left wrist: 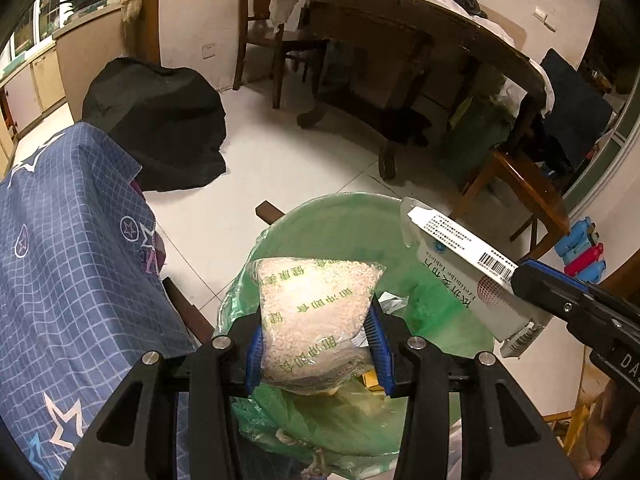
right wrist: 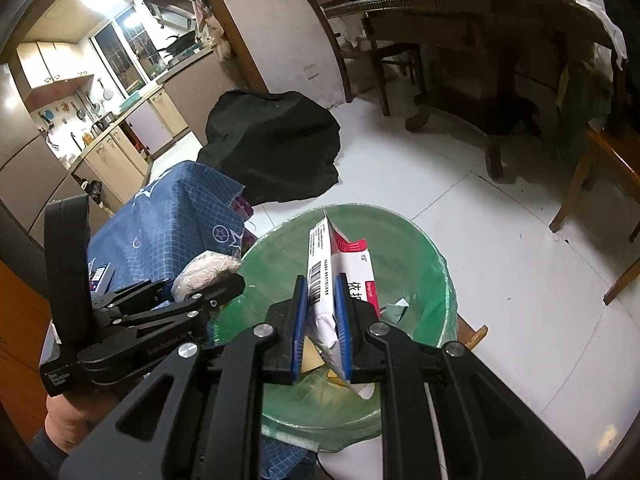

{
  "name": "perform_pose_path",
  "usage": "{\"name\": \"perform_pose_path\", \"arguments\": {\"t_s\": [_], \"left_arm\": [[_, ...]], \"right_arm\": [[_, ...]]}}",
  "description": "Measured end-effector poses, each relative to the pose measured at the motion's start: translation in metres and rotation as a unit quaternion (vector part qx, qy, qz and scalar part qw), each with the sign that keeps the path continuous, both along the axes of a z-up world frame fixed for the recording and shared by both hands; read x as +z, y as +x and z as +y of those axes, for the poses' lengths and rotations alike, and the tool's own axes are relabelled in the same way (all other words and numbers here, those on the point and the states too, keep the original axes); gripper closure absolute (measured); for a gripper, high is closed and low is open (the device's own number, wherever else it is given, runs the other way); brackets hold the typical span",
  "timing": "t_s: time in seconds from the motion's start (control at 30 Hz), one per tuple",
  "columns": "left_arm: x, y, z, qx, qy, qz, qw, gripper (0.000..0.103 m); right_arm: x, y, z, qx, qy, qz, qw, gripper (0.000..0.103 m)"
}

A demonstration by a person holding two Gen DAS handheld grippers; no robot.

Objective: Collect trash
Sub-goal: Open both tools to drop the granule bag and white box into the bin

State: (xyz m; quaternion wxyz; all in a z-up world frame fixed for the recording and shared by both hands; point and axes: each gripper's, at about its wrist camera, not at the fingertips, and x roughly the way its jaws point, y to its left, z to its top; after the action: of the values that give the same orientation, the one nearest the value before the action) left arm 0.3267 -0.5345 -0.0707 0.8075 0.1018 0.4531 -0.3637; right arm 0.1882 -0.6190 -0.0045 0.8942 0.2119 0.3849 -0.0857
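Box [right wrist: 340, 268] lengthwise along right gripper [right wrist: 322, 316]

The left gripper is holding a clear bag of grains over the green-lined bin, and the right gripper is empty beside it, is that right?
Not quite. The right gripper is not empty: the right wrist view shows it shut on a flattened white and red medicine box. The rest holds: the left gripper holds the clear bag of grains over the green-lined bin.

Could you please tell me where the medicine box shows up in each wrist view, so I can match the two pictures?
Left wrist: medicine box at right, over the bin, held by the right gripper.
Right wrist: centre, upright, clamped between the blue pads.
Shared landmark: green-lined bin.
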Motion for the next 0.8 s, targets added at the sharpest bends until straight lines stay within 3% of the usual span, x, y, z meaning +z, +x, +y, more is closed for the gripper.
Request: {"name": "perform_pose_path", "arguments": {"t_s": [0.3, 0.37, 0.47, 0.7, 0.8], "left_arm": [[-0.002, 0.0, -0.002, -0.002, 0.002, -0.005, 1.0, 0.058], [-0.001, -0.002, -0.003, -0.003, 0.005, -0.009, 0.9999, 0.054], [-0.001, -0.002, -0.003, -0.003, 0.009, -0.012, 0.9999, 0.039], [0.003, -0.006, -0.005, 0.0, 0.011, -0.017, 0.9998, 0.037], [0.004, -0.007, -0.006, -0.001, 0.012, -0.017, 0.9998, 0.037]], "right_arm": [[-0.002, 0.0, -0.006, -0.004, 0.003, -0.001, 1.0, 0.09], [-0.002, 0.001, -0.006, -0.005, 0.003, -0.001, 1.0, 0.088], [-0.003, 0.0, -0.007, -0.008, 0.007, -0.002, 1.0, 0.088], [-0.005, -0.005, -0.012, -0.012, 0.013, -0.007, 1.0, 0.086], [-0.004, -0.006, -0.012, -0.012, 0.013, -0.009, 1.0, 0.079]]}}
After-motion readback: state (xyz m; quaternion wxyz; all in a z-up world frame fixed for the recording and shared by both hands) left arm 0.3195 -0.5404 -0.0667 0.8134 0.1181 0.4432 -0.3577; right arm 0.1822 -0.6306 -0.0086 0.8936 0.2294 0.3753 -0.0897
